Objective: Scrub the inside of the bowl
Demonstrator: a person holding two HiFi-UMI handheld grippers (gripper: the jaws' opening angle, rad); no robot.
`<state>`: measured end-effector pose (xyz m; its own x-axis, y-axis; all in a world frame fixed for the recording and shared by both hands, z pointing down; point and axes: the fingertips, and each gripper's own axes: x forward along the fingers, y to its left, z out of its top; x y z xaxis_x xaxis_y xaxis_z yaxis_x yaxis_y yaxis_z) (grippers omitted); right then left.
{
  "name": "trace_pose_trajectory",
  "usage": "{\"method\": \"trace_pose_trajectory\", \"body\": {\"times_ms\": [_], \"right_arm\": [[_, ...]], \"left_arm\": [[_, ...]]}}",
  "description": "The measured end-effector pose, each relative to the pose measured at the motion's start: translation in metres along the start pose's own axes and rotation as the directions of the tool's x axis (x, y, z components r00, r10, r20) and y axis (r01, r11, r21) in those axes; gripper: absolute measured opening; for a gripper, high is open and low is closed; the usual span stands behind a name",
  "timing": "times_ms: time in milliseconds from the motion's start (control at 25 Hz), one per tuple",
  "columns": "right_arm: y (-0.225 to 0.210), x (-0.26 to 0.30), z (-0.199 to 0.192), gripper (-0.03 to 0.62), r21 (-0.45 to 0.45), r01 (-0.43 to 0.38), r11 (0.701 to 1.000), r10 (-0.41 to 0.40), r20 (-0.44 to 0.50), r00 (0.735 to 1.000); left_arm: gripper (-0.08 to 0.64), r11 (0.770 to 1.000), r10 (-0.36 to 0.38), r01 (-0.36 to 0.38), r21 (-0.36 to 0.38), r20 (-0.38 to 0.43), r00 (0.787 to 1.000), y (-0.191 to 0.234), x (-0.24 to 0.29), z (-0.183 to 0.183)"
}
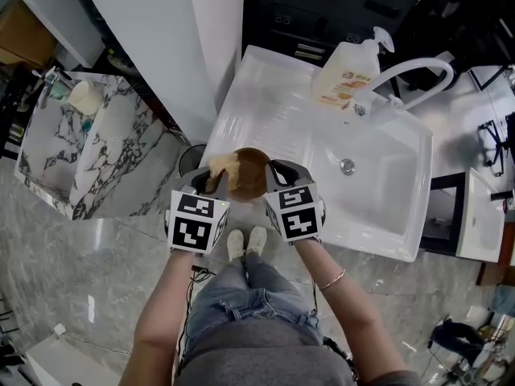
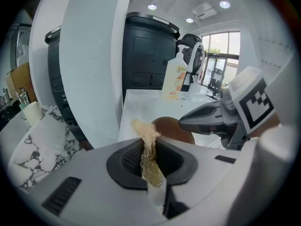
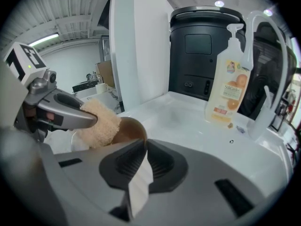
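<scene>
Bowl (image 1: 249, 177) at near edge of drainboard (image 1: 265, 111), basin (image 1: 386, 191) right, soap bottle (image 1: 344, 77) behind

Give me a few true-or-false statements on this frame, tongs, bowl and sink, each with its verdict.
1. The left tongs are shut on a tan fibrous scrubber. True.
2. The brown bowl sits down in the sink basin. False: it is over the ribbed drainboard, left of the basin.
3. The right tongs are shut on the bowl's rim. True.
4. The soap bottle lies on its side. False: it stands upright beside the white faucet.
</scene>
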<state>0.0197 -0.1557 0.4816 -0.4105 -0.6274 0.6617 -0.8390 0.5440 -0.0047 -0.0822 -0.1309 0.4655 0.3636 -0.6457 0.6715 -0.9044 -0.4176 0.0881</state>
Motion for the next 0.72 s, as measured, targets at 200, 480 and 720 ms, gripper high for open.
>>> {"method": "trace_pose_trajectory", "body": {"times_ms": [200, 480, 720], "right_arm": [[-0.001, 0.003, -0.002, 0.025, 0.026, 0.002, 1.000, -0.002, -0.003, 1.000], [-0.004, 0.008, -0.004, 0.025, 0.050, 0.000, 0.999, 0.000, -0.016, 1.000], [-0.008, 0.012, -0.005, 0.026, 0.075, 0.000, 0.997, 0.003, -0.028, 1.000]], "left_arm": [[0.048, 1.000, 0.009, -0.009, 0.006, 0.068, 0.998, 0.002, 0.002, 0.015], [0.048, 0.999, 0.034, -0.038, 0.012, 0.219, 0.975, 0.004, -0.005, 0.044], [0.048, 0.999, 0.040, -0.040, -0.006, 0.314, 0.948, 0.009, -0.014, 0.062]]}}
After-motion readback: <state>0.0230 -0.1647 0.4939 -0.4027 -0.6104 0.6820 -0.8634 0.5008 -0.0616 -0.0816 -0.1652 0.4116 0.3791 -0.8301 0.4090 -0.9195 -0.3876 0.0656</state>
